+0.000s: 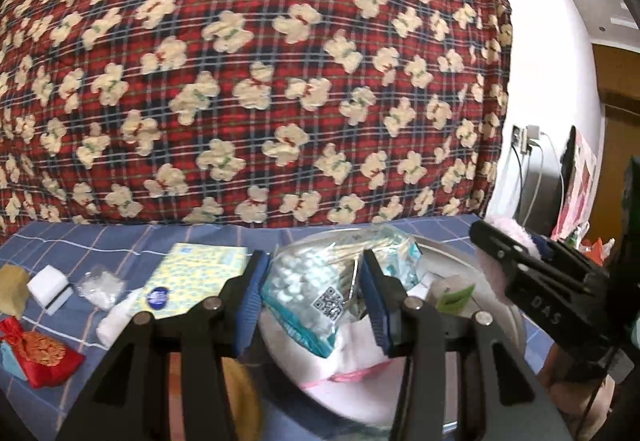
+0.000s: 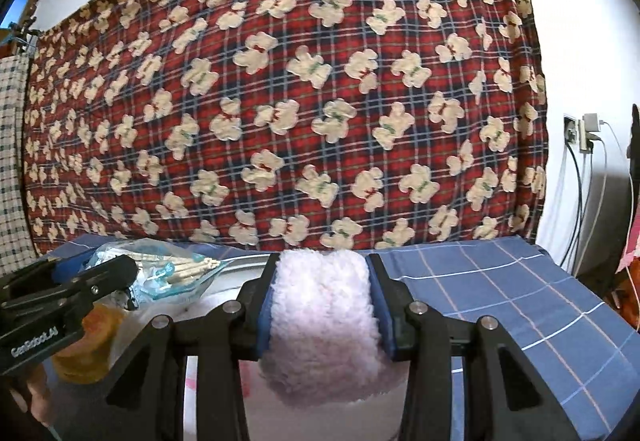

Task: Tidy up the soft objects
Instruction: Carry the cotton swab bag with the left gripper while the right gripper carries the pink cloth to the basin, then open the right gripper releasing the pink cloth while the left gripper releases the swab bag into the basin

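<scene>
My left gripper is shut on a clear plastic bag of cotton swabs and holds it over a round metal tray. The bag also shows in the right wrist view, with the left gripper beside it. My right gripper is shut on a fluffy pale pink soft item above the tray's right side. In the left wrist view the right gripper comes in from the right with the pink fluff.
On the blue checked sheet at left lie a red pouch, a white sponge block, a small clear bag, a yellow tissue pack and a white roll. A red teddy-print quilt rises behind. Cables hang at right.
</scene>
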A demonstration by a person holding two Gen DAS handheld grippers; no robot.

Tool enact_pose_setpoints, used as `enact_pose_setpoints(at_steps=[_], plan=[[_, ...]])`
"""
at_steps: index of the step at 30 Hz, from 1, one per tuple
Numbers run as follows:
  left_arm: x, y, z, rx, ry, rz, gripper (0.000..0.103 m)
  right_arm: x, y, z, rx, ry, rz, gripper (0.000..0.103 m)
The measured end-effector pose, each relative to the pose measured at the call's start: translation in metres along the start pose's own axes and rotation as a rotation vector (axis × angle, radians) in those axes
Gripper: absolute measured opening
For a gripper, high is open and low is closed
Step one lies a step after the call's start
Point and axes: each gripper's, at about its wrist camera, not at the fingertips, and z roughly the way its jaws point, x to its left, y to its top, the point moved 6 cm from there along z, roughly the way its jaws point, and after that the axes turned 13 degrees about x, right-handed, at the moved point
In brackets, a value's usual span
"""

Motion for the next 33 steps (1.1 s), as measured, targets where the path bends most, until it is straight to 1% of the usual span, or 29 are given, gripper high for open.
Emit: enact_pose_setpoints(at_steps=[3, 7, 12, 20, 26, 33], plan=[[-0.015, 0.001, 0.007, 0.013, -0.011, 0.022, 0.046, -0.010, -0.001, 0.005, 0.016, -0.017, 0.010, 0.044], [-0.029, 0.001, 0.018, 0.036, -0.025, 0.043, 0.046, -0.019, -0.003, 0.012, 0.045, -0.013, 0.034, 0.044], [-0.044, -0.003, 0.027, 0.057, -0.031, 0.076, 0.046, -0.016, -0.006, 0.020, 0.078, -0.016, 0.025, 0.044], [-0.044, -0.009, 0.035, 0.094, -0.012, 0.087, 0.046, -0.016, -0.013, 0.029, 0.123, -0.011, 0.035, 0.044], [-0.053, -0.013, 0.036, 0.095, -0.002, 0.125, 0.046, -0.018, -0.016, 0.035, 0.156, -0.006, 0.049, 0.044], [-0.048, -0.017, 0.042, 0.121, 0.021, 0.113, 0.046, -0.015, -0.020, 0.041, 0.189, 0.012, 0.048, 0.045]])
